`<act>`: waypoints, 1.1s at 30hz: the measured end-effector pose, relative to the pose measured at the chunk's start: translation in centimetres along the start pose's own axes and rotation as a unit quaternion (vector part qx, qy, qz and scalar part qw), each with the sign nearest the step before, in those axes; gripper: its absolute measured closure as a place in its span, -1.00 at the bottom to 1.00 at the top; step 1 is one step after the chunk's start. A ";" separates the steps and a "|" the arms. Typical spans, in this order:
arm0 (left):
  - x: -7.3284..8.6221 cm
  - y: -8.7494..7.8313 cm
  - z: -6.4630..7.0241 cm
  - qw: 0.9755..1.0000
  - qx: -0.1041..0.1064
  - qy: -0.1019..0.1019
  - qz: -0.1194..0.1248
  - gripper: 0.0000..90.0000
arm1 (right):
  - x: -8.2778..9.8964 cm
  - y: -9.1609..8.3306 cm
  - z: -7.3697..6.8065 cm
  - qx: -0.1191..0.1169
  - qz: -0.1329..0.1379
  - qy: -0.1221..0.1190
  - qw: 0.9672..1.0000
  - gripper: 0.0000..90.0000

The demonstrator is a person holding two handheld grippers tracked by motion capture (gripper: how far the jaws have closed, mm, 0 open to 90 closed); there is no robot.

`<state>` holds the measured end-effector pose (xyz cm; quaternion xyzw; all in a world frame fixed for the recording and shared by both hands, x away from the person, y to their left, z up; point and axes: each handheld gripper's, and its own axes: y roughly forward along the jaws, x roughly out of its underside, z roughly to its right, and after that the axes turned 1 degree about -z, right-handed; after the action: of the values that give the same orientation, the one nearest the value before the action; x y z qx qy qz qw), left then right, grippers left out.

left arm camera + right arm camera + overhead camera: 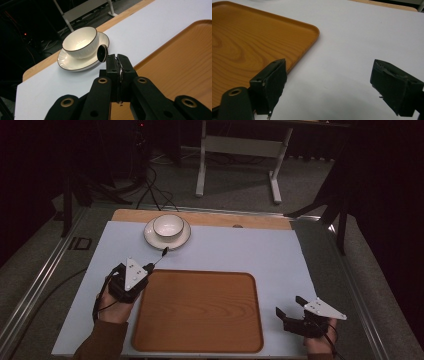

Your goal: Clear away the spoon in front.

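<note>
Desk (280,250): pale blue-white top, wooden strip along the far edge.

Wooden tray (200,312): near centre of the desk, nothing on it, raised rim all round.

Saucer (150,237): far left of centre, beyond the tray's far-left corner, well apart from it. White, dark rim line.

Bowl (168,226): sits upright in the saucer, white, ribbed outside, looks empty.

Left tool (150,268): at the tray's far-left corner, jaws pressed together on a thin dark spoon (102,53). The handle is pinched between the pads; the small round bowl end points toward the saucer and, in the left gripper view, lies just in front of the bowl's wall. Touching or not, I cannot tell.

Right tool (290,307): near right, just beside the tray's right edge, jaws spread wide, holding nothing.

Risks, as I judge them: the grip sits on a slim handle, so the spoon could pivot or slip. A forward push could knock the bowl and skid it across the saucer.
</note>
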<state>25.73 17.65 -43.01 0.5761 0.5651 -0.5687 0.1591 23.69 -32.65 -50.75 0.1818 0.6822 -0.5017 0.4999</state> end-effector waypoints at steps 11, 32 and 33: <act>0.6 -1.0 0.5 1.000 -0.002 -0.002 0.004 0.97 | 0.0 -0.1 0.0 0.000 0.000 -0.001 1.000 -0.70; 3.2 -1.5 1.3 1.000 -0.007 -0.002 -0.027 0.97 | 0.0 -0.1 0.1 0.000 0.000 -0.002 1.000 -0.70; 3.3 -1.6 1.4 1.000 -0.007 -0.003 -0.027 0.97 | 0.0 -0.1 0.1 0.000 0.000 -0.002 1.000 -0.70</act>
<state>22.83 18.57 -45.47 0.5577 0.5841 -0.5707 0.1489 23.71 -32.80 -50.73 0.1805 0.6811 -0.5022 0.5013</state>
